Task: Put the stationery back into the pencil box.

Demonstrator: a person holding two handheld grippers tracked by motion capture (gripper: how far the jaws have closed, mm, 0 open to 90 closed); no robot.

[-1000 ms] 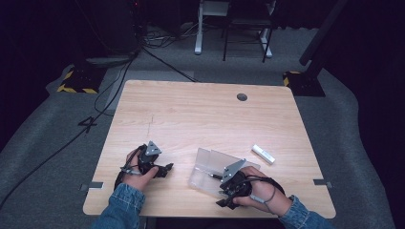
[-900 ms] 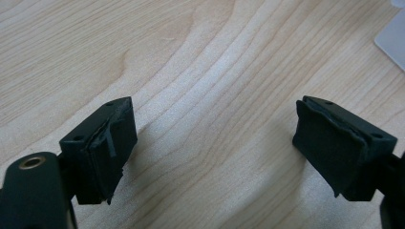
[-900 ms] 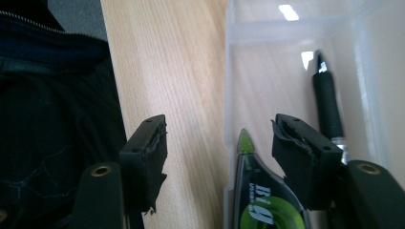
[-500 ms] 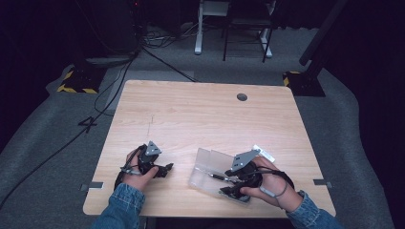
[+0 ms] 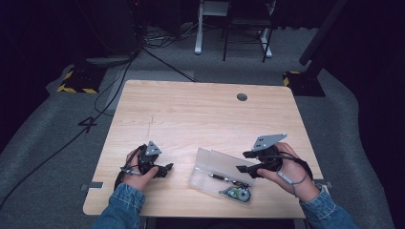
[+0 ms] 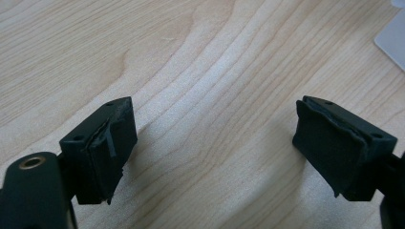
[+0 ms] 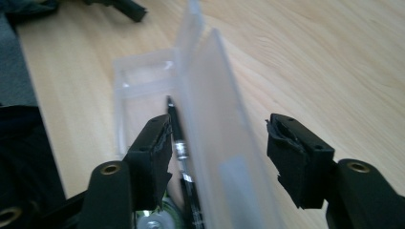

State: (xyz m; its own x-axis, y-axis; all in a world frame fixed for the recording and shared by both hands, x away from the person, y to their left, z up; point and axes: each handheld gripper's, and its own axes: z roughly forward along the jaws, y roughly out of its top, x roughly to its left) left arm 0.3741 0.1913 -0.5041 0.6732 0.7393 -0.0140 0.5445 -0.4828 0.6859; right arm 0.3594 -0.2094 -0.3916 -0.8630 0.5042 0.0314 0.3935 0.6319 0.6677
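Note:
A clear plastic box (image 5: pixel 216 172) lies near the table's front edge with its lid (image 5: pixel 224 160) raised. Inside are a black pen (image 5: pixel 224 179) and a round tape roller (image 5: pixel 236 194). My right gripper (image 5: pixel 241 162) hovers at the box's right end. In the right gripper view its jaws (image 7: pixel 222 138) straddle the upright lid (image 7: pixel 215 109) with a gap on each side, and the pen (image 7: pixel 179 143) lies by the left jaw. These jaws have just been closing. My left gripper (image 5: pixel 165 169) rests on the wood left of the box, its jaws (image 6: pixel 210 129) open on nothing.
The wooden table (image 5: pixel 200 119) has a round cable hole (image 5: pixel 242 97) at the back right. A corner of the clear box (image 6: pixel 394 38) shows at the edge of the left gripper view. Cables and chair legs stand on the grey floor behind the table.
My right hand has risen and moved right, from over the box to its right end, and now covers a small white block beside the box. The left hand has stayed put.

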